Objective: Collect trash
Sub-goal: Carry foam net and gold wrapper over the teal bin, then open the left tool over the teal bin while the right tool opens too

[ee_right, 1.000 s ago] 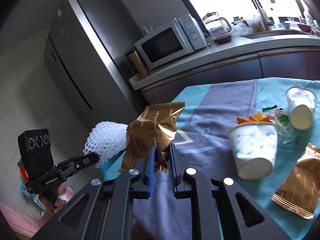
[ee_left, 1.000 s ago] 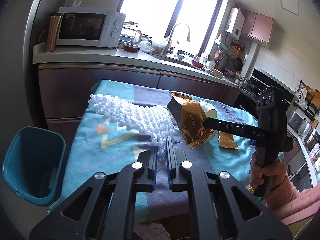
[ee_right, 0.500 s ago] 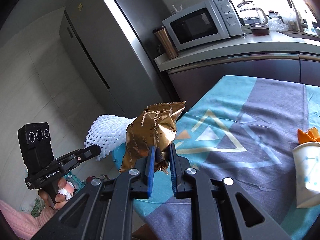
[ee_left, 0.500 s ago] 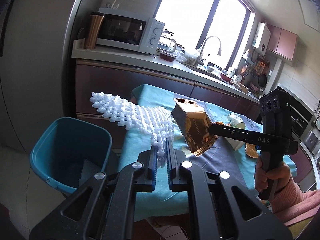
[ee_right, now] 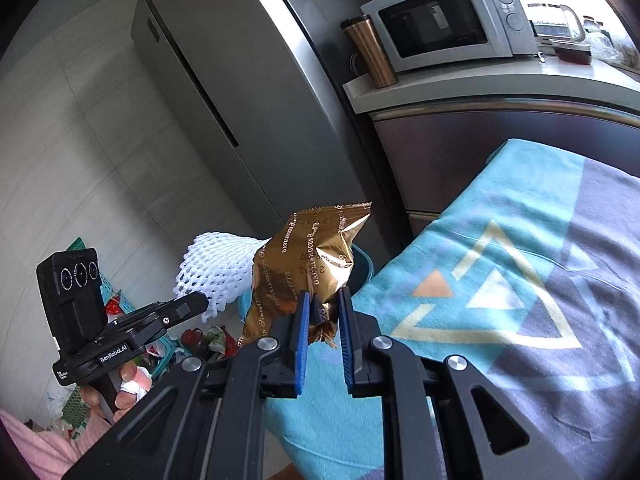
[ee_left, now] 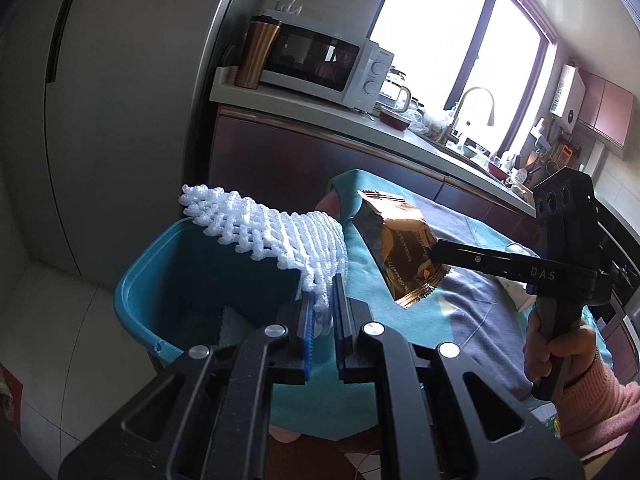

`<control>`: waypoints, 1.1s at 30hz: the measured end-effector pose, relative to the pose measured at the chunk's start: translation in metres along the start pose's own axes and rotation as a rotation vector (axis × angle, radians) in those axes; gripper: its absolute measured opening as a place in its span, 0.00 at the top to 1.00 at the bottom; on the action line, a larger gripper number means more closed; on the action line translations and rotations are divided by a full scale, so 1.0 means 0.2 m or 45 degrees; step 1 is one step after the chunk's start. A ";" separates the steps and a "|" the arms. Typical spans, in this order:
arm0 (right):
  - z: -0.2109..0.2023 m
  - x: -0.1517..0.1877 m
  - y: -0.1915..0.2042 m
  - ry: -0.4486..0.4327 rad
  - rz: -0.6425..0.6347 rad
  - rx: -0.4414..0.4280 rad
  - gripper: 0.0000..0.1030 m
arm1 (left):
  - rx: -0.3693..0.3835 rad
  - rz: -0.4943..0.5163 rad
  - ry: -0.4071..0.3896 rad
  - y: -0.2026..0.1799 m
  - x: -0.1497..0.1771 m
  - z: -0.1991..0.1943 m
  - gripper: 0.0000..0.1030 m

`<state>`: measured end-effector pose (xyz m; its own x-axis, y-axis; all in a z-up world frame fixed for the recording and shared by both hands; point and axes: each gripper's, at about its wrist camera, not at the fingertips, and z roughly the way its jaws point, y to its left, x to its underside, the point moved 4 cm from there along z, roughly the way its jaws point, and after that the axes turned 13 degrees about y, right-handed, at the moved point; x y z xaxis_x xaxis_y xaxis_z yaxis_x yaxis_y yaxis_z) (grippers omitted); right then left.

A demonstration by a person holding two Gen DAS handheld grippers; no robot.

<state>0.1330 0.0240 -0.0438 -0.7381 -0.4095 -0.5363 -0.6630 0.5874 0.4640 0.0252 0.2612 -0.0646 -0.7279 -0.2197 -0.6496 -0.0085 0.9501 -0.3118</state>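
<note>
A: Left wrist view: the left claw (ee_left: 322,310) is clamped on the lower edge of a white foam net (ee_left: 276,236), which fans out toward 11 o'clock over the rim of the teal bin (ee_left: 132,292). At 3 o'clock the right claw (ee_left: 438,250) pinches a gold snack wrapper (ee_left: 400,240) above the cloth-covered surface (ee_left: 460,312).

B: How would the net handle?

A: Very light and springy, by its look. It squashes flat between the pads, so an edge pinch should serve; the risk is that it clings to the pads on release.

B: And what can't be read there?

A: The bin's floor is mostly in shadow; a pale patch lies inside, unidentifiable. The window glare washes out the far counter.

A: Right wrist view: the right claw (ee_right: 324,304) is closed on the crumpled bottom of the gold snack wrapper (ee_right: 308,260), held upright beside the surface (ee_right: 520,280). The foam net (ee_right: 216,268) sits at 9 o'clock in the left claw (ee_right: 200,304).

B: The wrapper's character?

A: Thin, slick foil, seemingly empty and weightless; a grip on a creased fold looks least likely to slip.

B: Hidden?

A: The bin is almost wholly behind the wrapper, only a teal sliver showing. The clutter on the floor at 8 o'clock is too blurred to name.
</note>
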 end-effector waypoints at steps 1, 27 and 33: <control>0.02 -0.01 0.00 0.009 -0.001 0.000 0.87 | -0.009 -0.009 0.005 0.02 0.00 0.01 0.92; 0.49 -0.15 0.09 0.260 -0.025 0.081 0.87 | -0.164 -0.140 0.187 0.39 0.00 0.35 0.91; 0.56 -0.15 0.10 0.299 -0.005 0.089 0.86 | -0.173 -0.160 0.225 0.40 0.00 0.45 0.90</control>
<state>0.1561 0.1265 -0.0983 -0.7498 -0.5579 -0.3558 -0.6617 0.6290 0.4082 0.0862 0.3185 -0.1512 -0.8238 -0.3069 -0.4765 -0.1898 0.9415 -0.2784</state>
